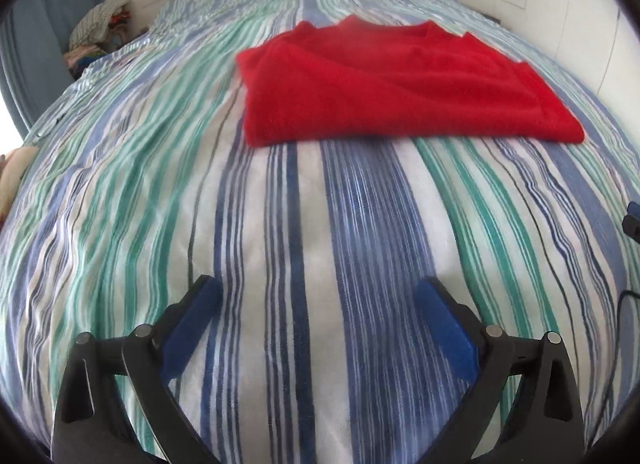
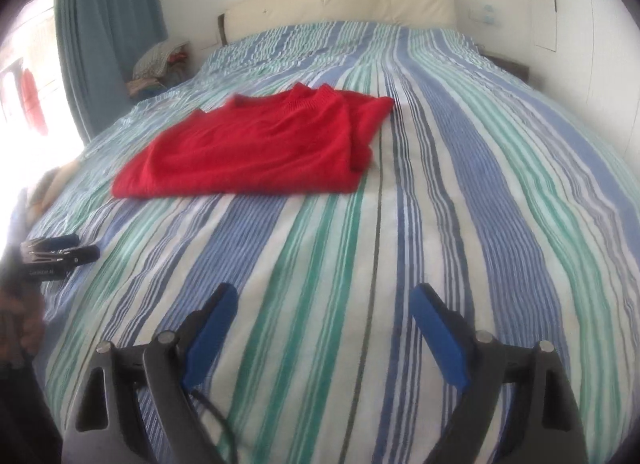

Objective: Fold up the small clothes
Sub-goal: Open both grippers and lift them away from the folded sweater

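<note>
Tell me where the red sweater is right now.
The red sweater lies folded on the striped bedspread, mid-bed, ahead of both open grippers, right of centre in the left wrist view and left of centre in the right.

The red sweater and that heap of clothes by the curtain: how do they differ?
The red sweater lies flat and partly folded in the middle of the striped bed; the heap sits bunched up beside the bed, near the curtain. The sweater is one plain colour; the heap mixes striped and coloured pieces. Both are cloth, and neither open gripper touches them.
</note>
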Action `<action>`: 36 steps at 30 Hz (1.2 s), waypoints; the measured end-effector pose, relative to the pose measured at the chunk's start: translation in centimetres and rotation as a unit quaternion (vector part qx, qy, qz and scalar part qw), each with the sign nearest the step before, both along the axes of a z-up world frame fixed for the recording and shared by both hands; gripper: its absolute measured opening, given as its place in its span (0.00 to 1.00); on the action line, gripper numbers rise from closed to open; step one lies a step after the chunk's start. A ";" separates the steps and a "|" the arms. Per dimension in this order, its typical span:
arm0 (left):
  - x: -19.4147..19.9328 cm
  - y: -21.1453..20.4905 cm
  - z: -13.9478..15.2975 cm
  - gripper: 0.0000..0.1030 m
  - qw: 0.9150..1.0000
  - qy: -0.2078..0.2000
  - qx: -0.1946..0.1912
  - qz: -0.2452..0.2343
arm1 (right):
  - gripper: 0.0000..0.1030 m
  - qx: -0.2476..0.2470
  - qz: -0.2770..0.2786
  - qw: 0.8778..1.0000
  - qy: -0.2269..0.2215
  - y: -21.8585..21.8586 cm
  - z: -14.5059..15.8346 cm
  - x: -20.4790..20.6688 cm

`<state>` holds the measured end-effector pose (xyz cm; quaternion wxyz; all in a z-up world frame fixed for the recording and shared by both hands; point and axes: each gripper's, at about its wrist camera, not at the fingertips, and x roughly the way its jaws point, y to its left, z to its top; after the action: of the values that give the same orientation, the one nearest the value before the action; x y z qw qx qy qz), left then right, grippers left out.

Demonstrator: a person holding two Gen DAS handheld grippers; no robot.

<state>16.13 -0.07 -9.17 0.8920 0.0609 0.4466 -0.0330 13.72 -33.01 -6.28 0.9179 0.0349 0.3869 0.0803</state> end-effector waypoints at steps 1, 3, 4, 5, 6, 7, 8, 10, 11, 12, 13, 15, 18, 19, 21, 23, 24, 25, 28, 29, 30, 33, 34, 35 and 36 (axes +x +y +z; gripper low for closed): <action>-0.3 0.0 -0.2 0.98 1.000 -0.008 0.003 0.001 | 0.85 0.001 -0.007 1.000 0.006 0.0 -0.7 0.0; -0.6 0.3 -0.4 0.99 1.000 -0.014 -0.005 0.007 | 0.85 0.008 -0.014 1.000 0.012 -0.3 -1.7 -0.1; -0.6 0.5 -0.5 0.99 1.000 -0.012 -0.013 0.008 | 0.85 0.012 -0.016 1.000 0.010 -0.4 -1.9 -0.2; -0.7 0.8 -0.5 0.99 1.000 -0.010 -0.020 0.008 | 0.85 0.018 -0.019 1.000 0.007 -0.6 -2.1 -0.3; -0.6 0.9 -0.6 1.00 1.000 -0.007 -0.027 0.009 | 0.86 0.022 -0.021 1.000 0.006 -0.7 -2.2 -0.3; -0.6 1.0 -0.6 1.00 0.999 -0.005 -0.031 0.009 | 0.87 0.024 -0.021 0.999 0.007 -0.7 -2.4 -0.3; -0.5 1.1 -0.7 1.00 0.999 -0.003 -0.034 0.009 | 0.87 0.025 -0.020 0.999 0.009 -0.7 -2.5 -0.2; -0.4 0.9 -0.8 1.00 0.999 -0.001 -0.031 0.009 | 0.90 0.026 -0.017 0.999 0.011 -0.7 -2.8 0.0; -0.4 0.7 -0.8 1.00 1.000 -0.001 -0.028 0.009 | 0.91 0.026 -0.016 0.999 0.011 -0.6 -2.8 0.0; -0.4 0.6 -0.8 1.00 1.000 -0.001 -0.025 0.010 | 0.91 0.026 -0.015 0.999 0.011 -0.6 -2.9 0.0; -0.4 0.5 -0.9 1.00 1.000 -0.001 -0.022 0.010 | 0.91 0.028 -0.015 0.999 0.010 -0.6 -2.9 -0.1; -0.4 0.4 -0.9 1.00 1.000 -0.001 -0.018 0.010 | 0.91 0.030 -0.014 0.999 0.008 -0.6 -2.9 -0.1; -0.4 0.3 -0.9 1.00 1.000 -0.001 -0.015 0.010 | 0.91 0.029 -0.014 0.999 0.008 -0.6 -2.9 -0.1; -0.4 0.3 -0.9 1.00 1.000 -0.001 -0.015 0.010 | 0.91 0.028 -0.014 0.999 0.008 -0.6 -2.9 -0.1; -0.4 0.3 -0.9 1.00 1.000 -0.001 -0.014 0.010 | 0.92 0.029 -0.014 0.999 0.008 -0.5 -2.9 -0.1; -0.4 0.2 -1.0 1.00 1.000 -0.001 -0.014 0.010 | 0.92 0.028 -0.014 0.999 0.008 -0.5 -2.9 -0.1; -0.4 0.2 -1.0 1.00 1.000 -0.002 -0.014 0.010 | 0.92 0.028 -0.014 0.999 0.007 -0.5 -2.9 -0.1; -0.4 0.2 -1.0 1.00 1.000 -0.001 -0.014 0.010 | 0.92 0.028 -0.014 0.999 0.008 -0.5 -2.9 -0.1; -0.3 0.2 -0.9 1.00 1.000 -0.002 -0.014 0.010 | 0.92 0.028 -0.014 0.999 0.007 -0.5 -2.9 -0.1; -0.4 0.2 -0.9 1.00 1.000 -0.001 -0.013 0.010 | 0.92 0.028 -0.014 0.999 0.007 -0.5 -2.9 -0.1; -0.4 0.2 -0.9 1.00 1.000 -0.001 -0.013 0.010 | 0.92 0.028 -0.014 0.999 0.007 -0.5 -2.9 -0.1; -0.3 0.2 -0.9 1.00 1.000 -0.001 -0.012 0.010 | 0.92 0.027 -0.014 0.999 0.008 -0.5 -2.9 -0.1; -0.3 0.2 -0.8 1.00 1.000 -0.001 -0.011 0.010 | 0.92 0.026 -0.014 1.000 0.009 -0.5 -2.9 -0.1; -0.3 0.2 -0.8 1.00 1.000 -0.001 -0.010 0.010 | 0.92 0.026 -0.014 1.000 0.009 -0.4 -2.9 -0.1; -0.3 0.1 -0.9 1.00 1.000 -0.001 -0.009 0.010 | 0.92 0.025 -0.014 1.000 0.009 -0.4 -2.9 -0.1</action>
<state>15.84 0.07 -10.03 0.8933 0.0486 0.4459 -0.0279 13.66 -33.40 -9.15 0.9141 0.0640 0.3928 0.0773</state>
